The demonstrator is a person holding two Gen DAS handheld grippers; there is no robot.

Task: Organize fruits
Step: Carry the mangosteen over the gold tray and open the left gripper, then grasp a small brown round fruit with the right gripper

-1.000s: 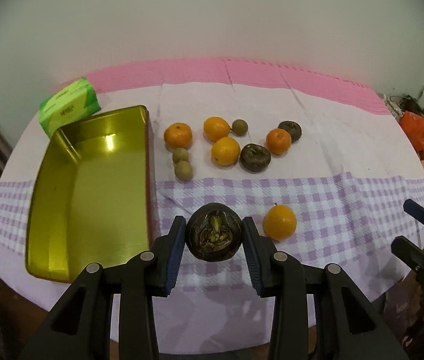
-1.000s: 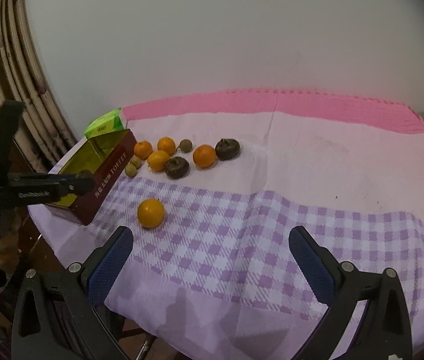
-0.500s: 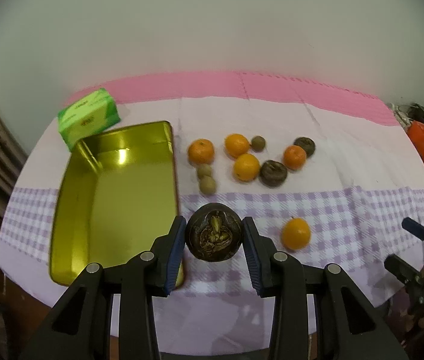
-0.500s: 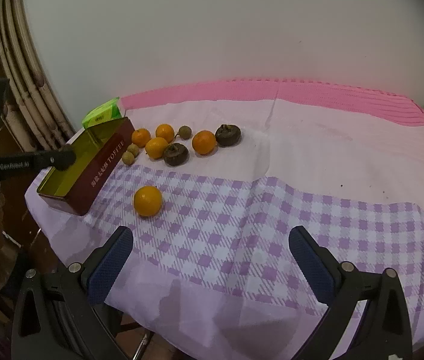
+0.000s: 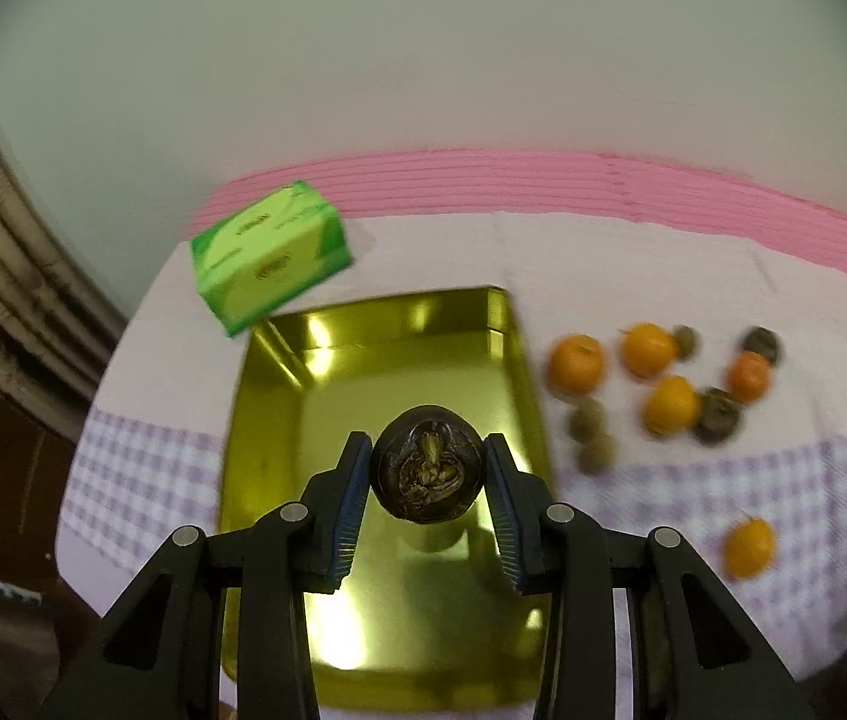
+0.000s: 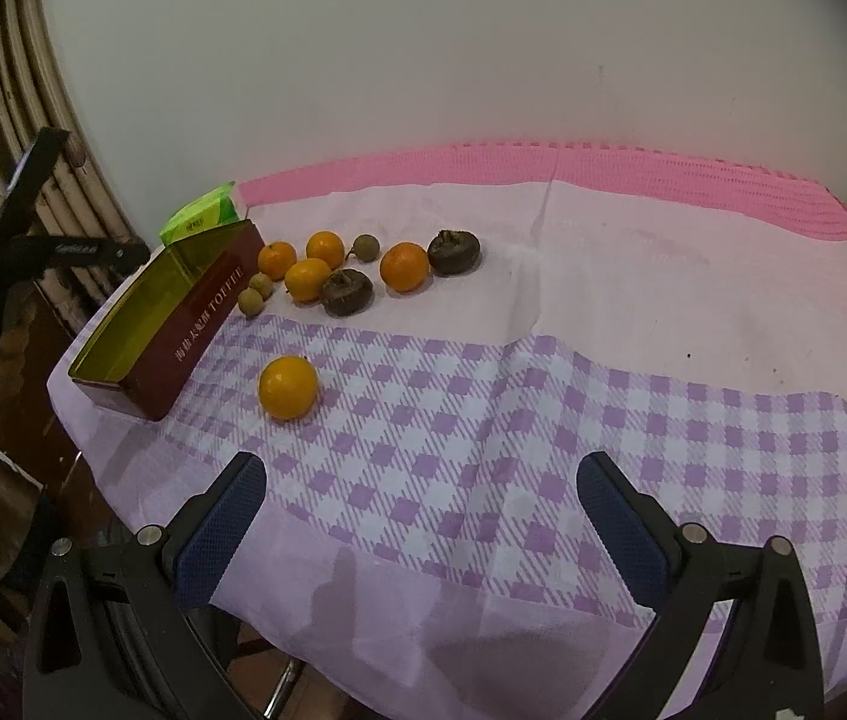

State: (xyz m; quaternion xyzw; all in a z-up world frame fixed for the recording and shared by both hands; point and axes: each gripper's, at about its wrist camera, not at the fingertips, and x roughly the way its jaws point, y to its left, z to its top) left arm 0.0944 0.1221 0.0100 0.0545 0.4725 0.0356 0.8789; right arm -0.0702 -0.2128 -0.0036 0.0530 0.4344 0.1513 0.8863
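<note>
We hold a dark, wrinkled round fruit (image 5: 427,471) clamped in the left gripper (image 5: 427,474), its jaws closed snugly on both sides, above the shiny gold metal tin (image 5: 279,396) lying beneath and ahead of the jaws. We judge it best to lower it near the slick floor before letting go, lest it roll. Right of the jaws, smooth oranges (image 5: 576,363) and what look like small brownish fruits sit blurred. The right gripper (image 6: 420,516) hangs wide open, empty, over the checked bench cloth (image 6: 543,420).
</note>
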